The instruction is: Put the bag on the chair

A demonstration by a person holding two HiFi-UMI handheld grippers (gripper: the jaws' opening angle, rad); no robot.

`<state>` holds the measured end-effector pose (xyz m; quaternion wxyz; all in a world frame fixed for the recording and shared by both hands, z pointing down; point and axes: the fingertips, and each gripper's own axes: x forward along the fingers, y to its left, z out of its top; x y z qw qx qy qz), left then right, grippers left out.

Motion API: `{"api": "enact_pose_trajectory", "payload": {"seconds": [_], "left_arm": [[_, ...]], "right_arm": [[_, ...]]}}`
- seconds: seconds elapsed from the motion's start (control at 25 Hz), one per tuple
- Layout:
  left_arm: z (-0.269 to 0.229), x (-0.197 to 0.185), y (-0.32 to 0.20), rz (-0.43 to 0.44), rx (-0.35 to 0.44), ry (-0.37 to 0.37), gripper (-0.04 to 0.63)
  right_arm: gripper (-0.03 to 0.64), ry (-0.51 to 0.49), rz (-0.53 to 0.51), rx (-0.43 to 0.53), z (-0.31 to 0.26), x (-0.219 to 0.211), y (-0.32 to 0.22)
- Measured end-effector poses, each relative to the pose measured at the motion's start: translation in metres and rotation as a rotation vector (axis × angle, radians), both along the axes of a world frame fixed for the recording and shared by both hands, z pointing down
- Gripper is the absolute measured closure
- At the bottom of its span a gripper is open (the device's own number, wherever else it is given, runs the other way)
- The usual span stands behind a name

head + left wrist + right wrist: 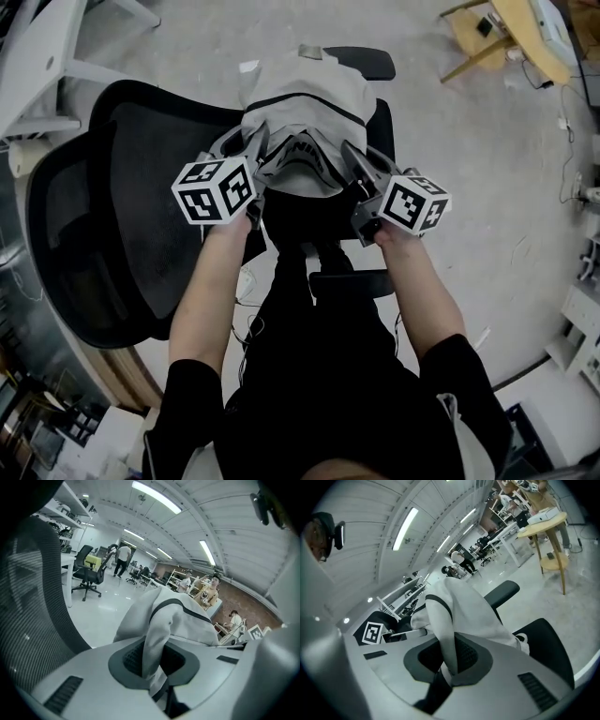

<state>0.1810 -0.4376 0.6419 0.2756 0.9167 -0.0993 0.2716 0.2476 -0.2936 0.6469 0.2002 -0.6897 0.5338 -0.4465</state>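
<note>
Holding the right gripper [354,157] [448,663] in my right hand, I am clamping its jaws on a fold of the bag [309,98] [465,606]. The pale fabric is running straight down between the two pads. My left gripper [253,142] [154,670] is standing beside it with its jaws slightly apart. A looser fold of the same bag [183,619] is lying between them without being pressed. Each gripper is carrying its marker cube, the left one [214,190] and the right one [414,202], just ahead of my bare forearms.

The bag, light grey with a dark seam line, is hanging between the two grippers, directly over the seat [381,120] [546,644] of the black chair [103,220]. In the right gripper view its lower end is appearing to meet the seat. How much weight is resting there I cannot tell.

The chair's mesh backrest [33,597] is rising at my left, and one armrest [362,62] [502,592] is lying beyond the bag. A wooden stool [487,37] [546,524] is standing well apart on the grey floor [469,187]. People [123,557] are standing far off in the room.
</note>
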Motion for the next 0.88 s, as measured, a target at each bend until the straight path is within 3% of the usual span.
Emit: {"api": "enact_pose_trajectory", "payload": {"seconds": [0.24,0.36,0.6,0.76,0.88], "left_arm": [[0.028,-0.015,0.000,0.009,0.002,-0.047,0.521],[0.032,-0.030,0.005,0.037,0.040,-0.091,0.477],[0.028,-0.067,0.034,0.113,0.128,-0.185,0.451],[0.027,-0.093,0.047,0.092,0.133,-0.223,0.442],[0.019,-0.111,0.058,0.060,0.125,-0.205,0.442]], "right_arm": [[0.575,-0.029,-0.044,-0.031,0.025,-0.007,0.007],[0.560,-0.005,-0.076,-0.051,0.028,-0.019,0.018],[0.511,0.032,-0.165,-0.109,0.031,-0.051,0.048],[0.479,0.038,-0.202,-0.119,0.025,-0.071,0.064],[0.471,0.047,-0.219,-0.113,0.015,-0.081,0.073]]}}
